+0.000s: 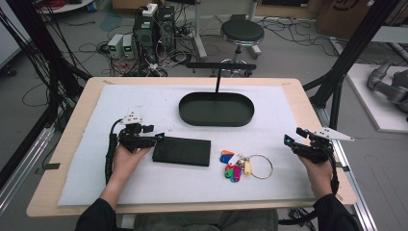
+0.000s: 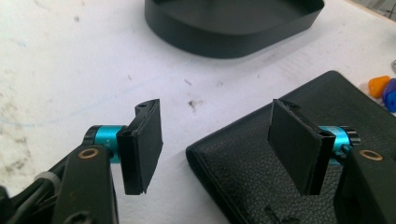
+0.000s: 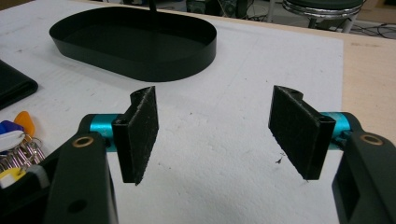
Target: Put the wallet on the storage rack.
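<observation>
1. Two grippers are gaping, gripping nothing: I'm hovering my left gripper [image 1: 160, 136] at the black wallet's [image 1: 182, 151] left end.
2. I'm holding my right gripper [image 1: 288, 140] right of the key ring [image 1: 245, 166], apart.
3. The oval black tray [image 1: 216, 109] is sitting behind the wallet.

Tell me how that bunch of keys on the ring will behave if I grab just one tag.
The key bunch would likely dangle and swing, since its coloured tags hang loose on the metal ring. Pushed, it probably drags and spreads rather than rolls.

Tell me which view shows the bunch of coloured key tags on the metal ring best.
The high view: the whole bunch of coloured key tags on the metal ring lies unobstructed. The left gripper view catches just two tags at its edge; the right gripper view crops the bunch.
</observation>
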`<act>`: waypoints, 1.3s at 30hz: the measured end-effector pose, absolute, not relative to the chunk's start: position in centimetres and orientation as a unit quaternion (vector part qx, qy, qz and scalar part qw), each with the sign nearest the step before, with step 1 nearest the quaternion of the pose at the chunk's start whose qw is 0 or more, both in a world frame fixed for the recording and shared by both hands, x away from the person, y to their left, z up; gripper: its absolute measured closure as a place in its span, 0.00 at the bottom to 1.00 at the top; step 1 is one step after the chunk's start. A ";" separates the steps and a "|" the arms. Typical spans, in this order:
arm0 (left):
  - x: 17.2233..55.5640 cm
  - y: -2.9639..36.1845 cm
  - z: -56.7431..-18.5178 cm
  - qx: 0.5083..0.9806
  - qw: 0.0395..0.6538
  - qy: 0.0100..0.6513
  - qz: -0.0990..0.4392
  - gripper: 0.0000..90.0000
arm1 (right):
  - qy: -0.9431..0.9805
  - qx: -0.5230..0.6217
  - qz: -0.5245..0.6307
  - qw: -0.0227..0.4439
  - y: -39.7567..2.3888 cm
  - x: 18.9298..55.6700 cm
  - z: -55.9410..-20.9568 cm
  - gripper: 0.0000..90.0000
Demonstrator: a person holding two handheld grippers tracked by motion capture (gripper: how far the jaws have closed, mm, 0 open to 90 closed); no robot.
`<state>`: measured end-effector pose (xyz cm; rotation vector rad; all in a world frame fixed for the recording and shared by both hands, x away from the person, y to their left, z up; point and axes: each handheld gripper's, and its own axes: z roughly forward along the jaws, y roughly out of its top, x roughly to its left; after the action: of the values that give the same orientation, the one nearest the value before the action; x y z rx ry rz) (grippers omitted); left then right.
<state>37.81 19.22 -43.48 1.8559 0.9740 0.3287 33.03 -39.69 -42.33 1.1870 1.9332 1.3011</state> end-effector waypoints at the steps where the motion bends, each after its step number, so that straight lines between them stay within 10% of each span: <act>1: 38.2 19.2 -43.7 0.767 0.478 0.409 0.125 0.39 | 0.714 0.439 0.479 0.259 -39.7 33.0 -42.3 0.38; 18: 39.1 18.7 -45.1 0.775 0.451 0.439 0.060 0.36 | 0.722 0.431 0.473 0.264 -39.4 33.1 -42.3 0.38; 39: 36.8 20.0 -43.9 0.751 0.517 0.394 0.114 0.85 | 0.721 0.422 0.477 0.272 -38.8 33.4 -42.0 0.38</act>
<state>36.84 19.98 -43.86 1.8041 0.9454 0.2744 33.44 -38.77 -41.98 1.1361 1.9422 1.2849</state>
